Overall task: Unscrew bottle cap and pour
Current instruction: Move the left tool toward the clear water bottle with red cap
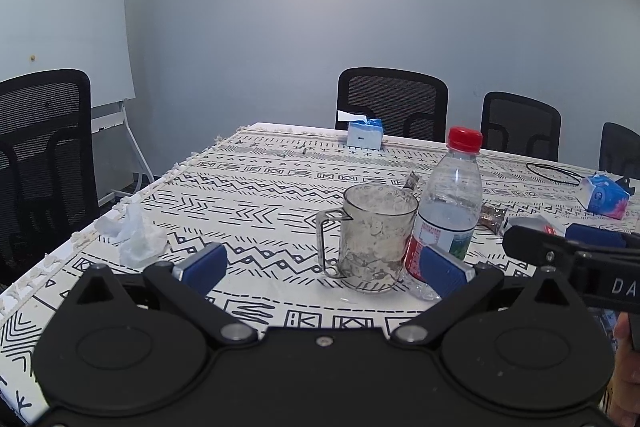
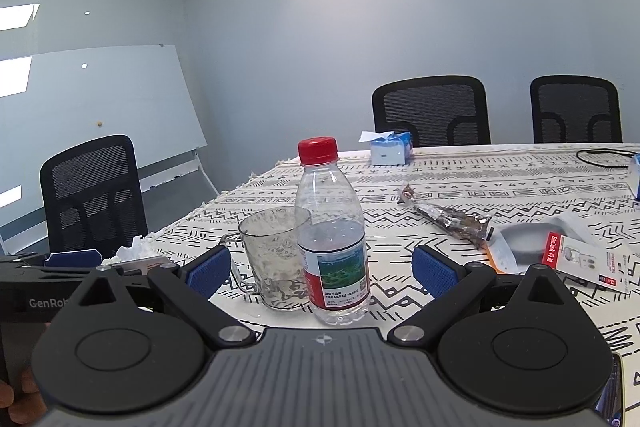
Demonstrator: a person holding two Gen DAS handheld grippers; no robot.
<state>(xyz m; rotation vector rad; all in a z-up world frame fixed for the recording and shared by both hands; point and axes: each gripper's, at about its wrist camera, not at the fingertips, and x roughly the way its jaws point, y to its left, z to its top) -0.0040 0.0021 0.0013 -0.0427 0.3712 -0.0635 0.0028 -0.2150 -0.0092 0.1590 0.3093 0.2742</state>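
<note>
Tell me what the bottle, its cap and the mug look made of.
Bottle: thin clear plastic, glossy, with a printed paper-like label. Cap: opaque red plastic, ribbed side. Mug: clear and dimpled, glass or hard plastic; cannot tell which.

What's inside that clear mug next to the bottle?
The mug looks empty: no liquid shows, only a cloudy film on its glass. From the right wrist view, the bottle covers the mug's right edge, so that part stays unseen.
</note>
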